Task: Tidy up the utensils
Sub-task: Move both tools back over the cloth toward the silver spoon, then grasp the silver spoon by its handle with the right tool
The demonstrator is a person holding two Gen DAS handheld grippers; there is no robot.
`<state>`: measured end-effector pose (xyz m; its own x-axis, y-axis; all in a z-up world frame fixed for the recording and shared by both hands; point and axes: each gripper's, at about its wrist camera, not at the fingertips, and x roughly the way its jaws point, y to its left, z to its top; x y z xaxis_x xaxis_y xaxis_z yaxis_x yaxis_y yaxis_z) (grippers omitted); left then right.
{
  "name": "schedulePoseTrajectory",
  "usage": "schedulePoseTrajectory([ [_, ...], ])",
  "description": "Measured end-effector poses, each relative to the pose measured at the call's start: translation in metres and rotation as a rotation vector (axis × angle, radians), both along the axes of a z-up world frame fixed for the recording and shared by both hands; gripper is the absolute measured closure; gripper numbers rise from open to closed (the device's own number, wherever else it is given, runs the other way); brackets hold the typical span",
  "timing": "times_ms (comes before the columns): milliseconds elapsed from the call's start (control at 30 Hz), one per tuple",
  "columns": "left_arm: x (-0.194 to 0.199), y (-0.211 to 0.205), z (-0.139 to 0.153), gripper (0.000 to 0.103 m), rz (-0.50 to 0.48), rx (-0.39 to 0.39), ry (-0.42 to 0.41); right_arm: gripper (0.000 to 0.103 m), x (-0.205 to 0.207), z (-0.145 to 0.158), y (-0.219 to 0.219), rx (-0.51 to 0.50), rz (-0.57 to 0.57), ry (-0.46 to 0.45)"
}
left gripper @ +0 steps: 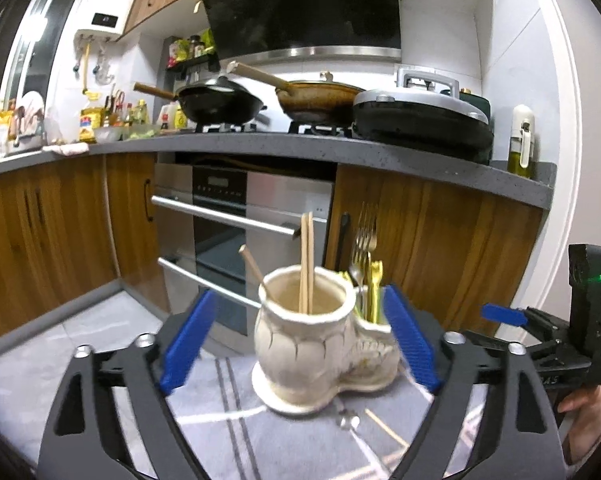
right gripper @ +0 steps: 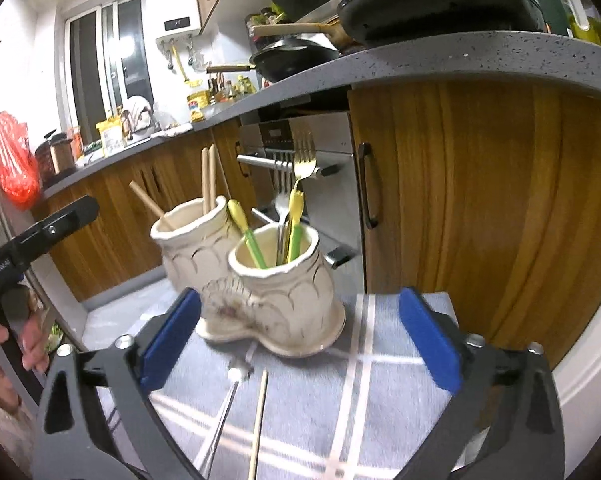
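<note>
A cream two-cup ceramic utensil holder [left gripper: 320, 344] [right gripper: 260, 292] stands on a grey striped cloth [right gripper: 360, 400]. One cup holds wooden chopsticks [left gripper: 306, 260] [right gripper: 209, 184]. The other holds forks [left gripper: 364, 248] [right gripper: 302, 164] and green-yellow handled utensils [right gripper: 252, 236]. A loose chopstick [right gripper: 258, 424] [left gripper: 384, 426] and a metal utensil [right gripper: 224, 412] [left gripper: 347, 420] lie on the cloth in front of the holder. My left gripper [left gripper: 296, 344] is open, its blue pads on either side of the holder. My right gripper [right gripper: 300, 348] is open and empty above the loose pieces.
Wooden cabinets [left gripper: 52, 232] and an oven with bar handles [left gripper: 228, 216] stand behind the table. The counter above [left gripper: 300, 144] carries woks and pans. The right gripper's body [left gripper: 580, 320] shows at the right of the left wrist view; the left gripper's body [right gripper: 32, 236] shows left in the right wrist view.
</note>
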<state>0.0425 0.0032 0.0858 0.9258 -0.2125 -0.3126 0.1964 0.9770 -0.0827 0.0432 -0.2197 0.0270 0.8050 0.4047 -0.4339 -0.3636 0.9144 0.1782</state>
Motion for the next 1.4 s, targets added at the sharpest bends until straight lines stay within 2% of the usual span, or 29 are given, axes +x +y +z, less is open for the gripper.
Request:
schedulePoseTrajectory([
  [267, -0.032, 0.012, -0.028, 0.005, 0.025, 0.047, 0.086, 0.005, -0.018, -0.022, 0.017, -0.122, 0.029, 0.064],
  [433, -0.044, 0.029, -0.058, 0.005, 0.067, 0.019, 0.196, 0.005, -0.023, -0.043, 0.036, -0.162, 0.05, 0.15],
  [533, -0.05, 0.037, -0.072, 0.005, 0.102, 0.015, 0.235, 0.005, -0.026, -0.054, 0.054, -0.214, 0.085, 0.2],
  [633, -0.056, 0.043, -0.079, 0.005, 0.112, 0.009, 0.25, 0.006, -0.026, -0.062, 0.071, -0.262, 0.108, 0.241],
  [800, -0.062, 0.043, -0.081, 0.005, 0.103, 0.026, 0.241, 0.008, -0.023, -0.07, 0.089, -0.272, 0.124, 0.28],
  [933, -0.064, 0.044, -0.078, 0.005, 0.1, 0.023, 0.226, 0.04, -0.017, -0.08, 0.106, -0.311, 0.129, 0.331],
  [1033, -0.065, 0.046, -0.077, 0.005, 0.099, 0.004, 0.225, 0.057, -0.012, -0.087, 0.115, -0.338, 0.133, 0.36],
  [1100, -0.065, 0.047, -0.076, 0.005, 0.103, -0.002, 0.227, 0.064, -0.008, -0.094, 0.121, -0.361, 0.124, 0.383],
  [1200, -0.065, 0.048, -0.076, 0.005, 0.101, -0.012, 0.228, 0.066, -0.002, -0.095, 0.124, -0.359, 0.111, 0.392],
  [1333, -0.065, 0.046, -0.074, 0.005, 0.099, -0.008, 0.225, 0.083, 0.002, -0.094, 0.126, -0.347, 0.116, 0.418],
  [1400, -0.066, 0.046, -0.073, 0.005, 0.097, -0.008, 0.222, 0.087, 0.002, -0.094, 0.125, -0.352, 0.12, 0.418],
])
